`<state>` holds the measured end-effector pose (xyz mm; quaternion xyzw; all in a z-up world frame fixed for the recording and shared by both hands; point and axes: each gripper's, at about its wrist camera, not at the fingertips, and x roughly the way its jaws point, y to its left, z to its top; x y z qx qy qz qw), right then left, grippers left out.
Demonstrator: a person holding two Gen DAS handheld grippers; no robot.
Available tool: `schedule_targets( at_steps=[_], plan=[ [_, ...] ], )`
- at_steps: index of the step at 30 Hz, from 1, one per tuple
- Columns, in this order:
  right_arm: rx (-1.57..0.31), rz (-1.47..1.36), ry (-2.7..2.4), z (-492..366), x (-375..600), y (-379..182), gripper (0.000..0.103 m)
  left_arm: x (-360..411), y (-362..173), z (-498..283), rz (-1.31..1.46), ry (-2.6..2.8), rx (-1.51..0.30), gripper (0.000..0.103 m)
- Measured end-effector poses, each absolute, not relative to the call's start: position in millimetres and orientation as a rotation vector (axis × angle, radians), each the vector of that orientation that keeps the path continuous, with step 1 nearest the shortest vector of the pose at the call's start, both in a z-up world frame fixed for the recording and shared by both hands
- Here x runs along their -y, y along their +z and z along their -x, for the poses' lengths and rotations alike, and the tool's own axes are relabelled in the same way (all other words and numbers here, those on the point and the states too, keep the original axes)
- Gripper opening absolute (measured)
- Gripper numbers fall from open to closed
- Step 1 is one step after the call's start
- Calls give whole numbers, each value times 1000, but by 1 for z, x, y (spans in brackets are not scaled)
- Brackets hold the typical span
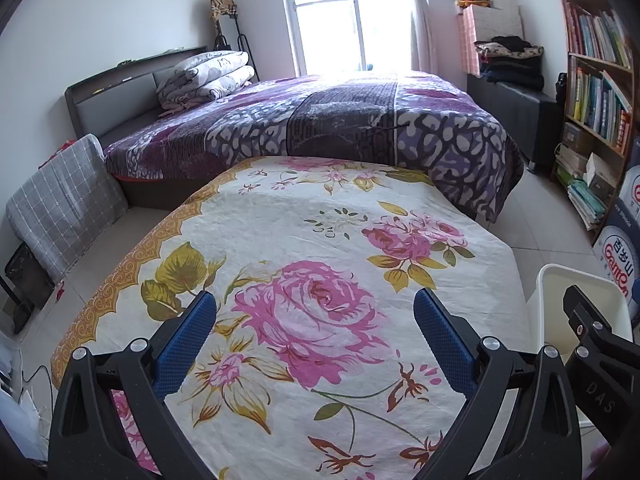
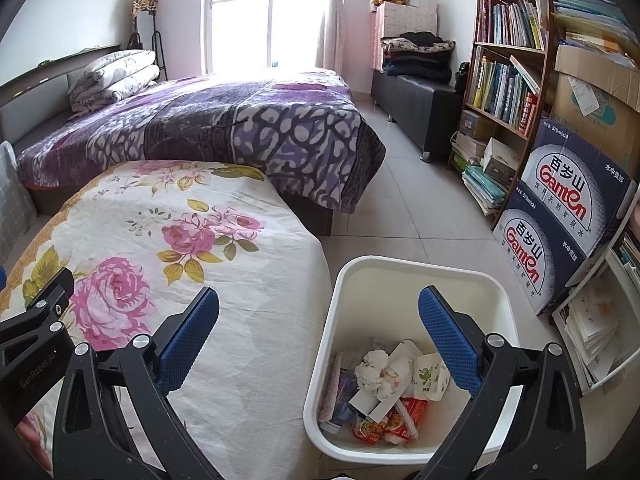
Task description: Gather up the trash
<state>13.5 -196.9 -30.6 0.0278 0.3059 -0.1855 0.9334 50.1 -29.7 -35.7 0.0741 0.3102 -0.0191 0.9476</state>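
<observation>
A white trash bin (image 2: 416, 270) stands on the tile floor right of the floral-cloth table (image 2: 224, 320). It holds crumpled white paper (image 2: 374, 368), red snack wrappers (image 2: 384, 424) and other packaging. My right gripper (image 2: 319, 312) is open and empty, over the gap between the table edge and the bin. My left gripper (image 1: 315, 316) is open and empty above the table cloth (image 1: 320, 240). The bin's rim (image 1: 576, 276) shows at the right of the left wrist view, with the right gripper's body (image 1: 592, 332) over it. No loose trash shows on the cloth.
A bed with a purple quilt (image 2: 240, 120) lies beyond the table. A bookshelf (image 2: 508, 60) and stacked Ganten water boxes (image 2: 568, 208) stand at the right. A dark bench with folded clothes (image 2: 416, 80) sits by the window. A grey checked cushion (image 1: 64, 200) leans at the left.
</observation>
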Motion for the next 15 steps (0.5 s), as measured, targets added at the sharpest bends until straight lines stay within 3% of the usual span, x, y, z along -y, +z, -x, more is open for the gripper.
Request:
schedule_targets(
  at_steps=[15],
  plan=[
    [-622, -56, -379, -7, 194, -30, 96, 29, -31, -53, -147, -45, -635, 96]
  ],
)
